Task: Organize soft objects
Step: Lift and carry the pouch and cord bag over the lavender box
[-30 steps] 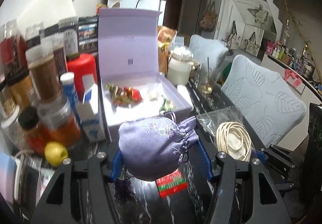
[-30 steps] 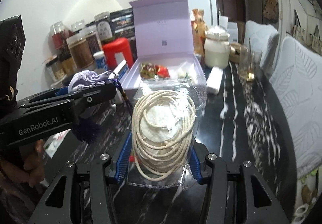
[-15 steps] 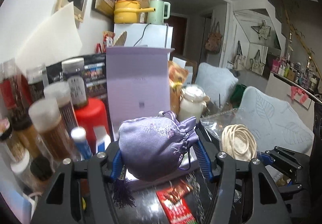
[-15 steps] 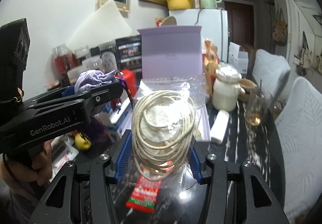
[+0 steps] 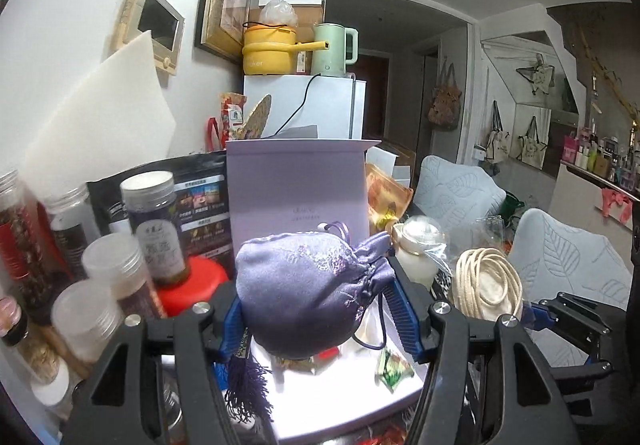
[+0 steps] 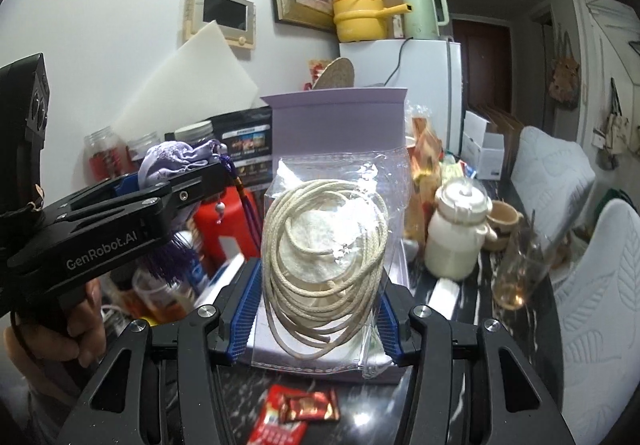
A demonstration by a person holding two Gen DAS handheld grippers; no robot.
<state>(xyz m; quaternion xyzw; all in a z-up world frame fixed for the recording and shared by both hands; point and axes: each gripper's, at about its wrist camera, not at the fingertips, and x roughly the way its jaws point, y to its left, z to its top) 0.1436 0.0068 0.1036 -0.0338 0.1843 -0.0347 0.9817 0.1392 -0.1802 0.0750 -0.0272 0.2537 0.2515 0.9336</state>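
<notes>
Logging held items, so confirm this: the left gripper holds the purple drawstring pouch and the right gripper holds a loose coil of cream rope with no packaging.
Not quite. The left gripper does hold the purple drawstring pouch, but the cream rope in the right gripper is sealed inside a clear plastic bag, not loose. The right wrist view shows the bag's edges around the coil.

Satiny embroidered cloth pouch [image 5: 308, 285]; rough cord coil [image 6: 324, 269] in glossy clear plastic bag [image 6: 340, 173]; matt paperboard box [image 5: 296, 185].

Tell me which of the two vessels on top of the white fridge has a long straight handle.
The yellow pot; its handle juts sideways, while the green kettle beside it has a loop handle.
</notes>
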